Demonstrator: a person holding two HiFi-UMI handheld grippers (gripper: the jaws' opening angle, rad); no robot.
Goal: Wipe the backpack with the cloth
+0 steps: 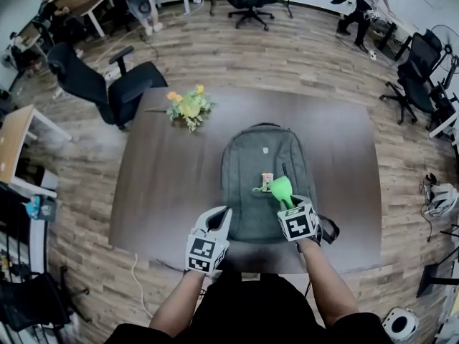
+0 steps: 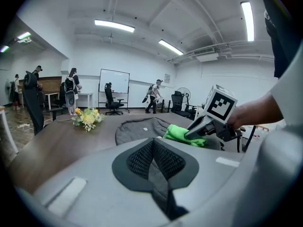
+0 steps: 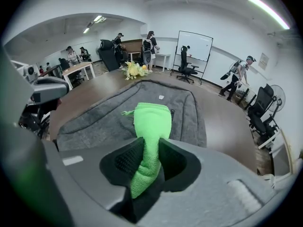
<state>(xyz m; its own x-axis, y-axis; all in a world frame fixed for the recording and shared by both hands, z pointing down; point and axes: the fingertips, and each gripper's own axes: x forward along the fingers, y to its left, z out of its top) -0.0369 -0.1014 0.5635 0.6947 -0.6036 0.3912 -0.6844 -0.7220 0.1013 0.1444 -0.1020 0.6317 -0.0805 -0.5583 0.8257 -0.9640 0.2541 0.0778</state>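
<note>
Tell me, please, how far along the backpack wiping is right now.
Done: the green cloth is picked up, clamped in the right hand-held gripper. In hand: the cloth's free end sits on or just above the middle of the grey backpack. The left hand-held gripper is shut and empty by the backpack's near edge. Left: the wiping itself. No wiped patch shows, so progress there cannot be judged.

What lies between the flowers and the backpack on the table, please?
Nothing: the head view shows only bare table between the flowers and the backpack. The cloth, clamped in the right gripper, rests on the backpack itself.
</note>
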